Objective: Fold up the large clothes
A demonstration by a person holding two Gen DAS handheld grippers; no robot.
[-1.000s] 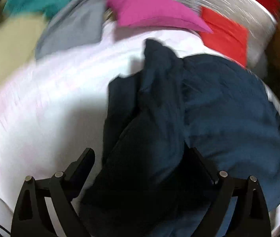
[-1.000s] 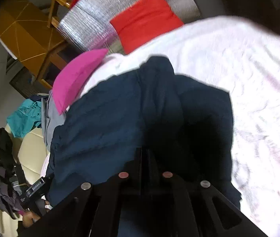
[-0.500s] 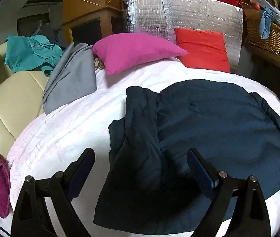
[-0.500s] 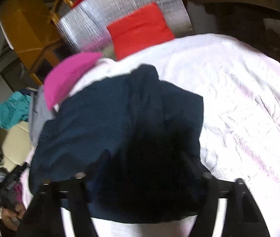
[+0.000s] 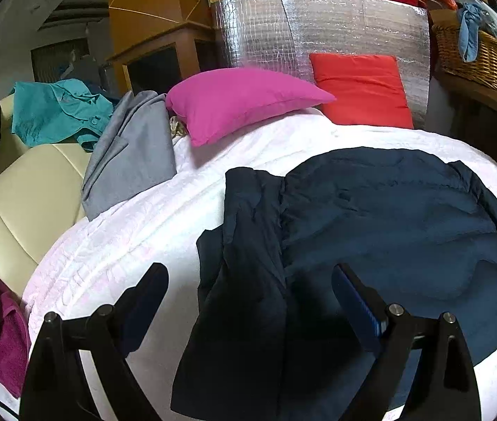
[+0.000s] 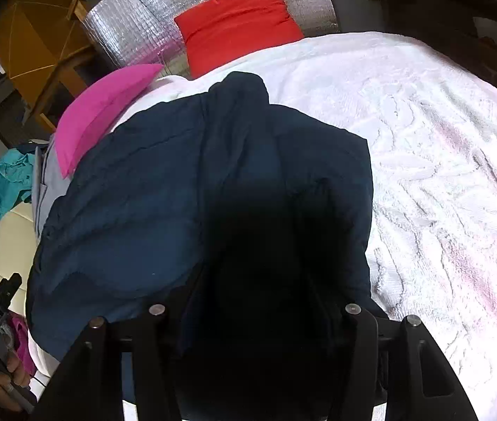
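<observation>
Lying rumpled, navy garment (image 5: 388, 217)

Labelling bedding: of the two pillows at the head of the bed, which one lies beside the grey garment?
The magenta pillow. Its left end touches the folded grey garment; the red pillow stands farther right, leaning against the silver foil panel.

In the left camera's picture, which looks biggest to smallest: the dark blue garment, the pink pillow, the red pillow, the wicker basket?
1. Dark blue garment, though it is nearest.
2. Pink pillow.
3. Red pillow.
4. Wicker basket, cut off at the edge and farther away, so unsure.
</observation>
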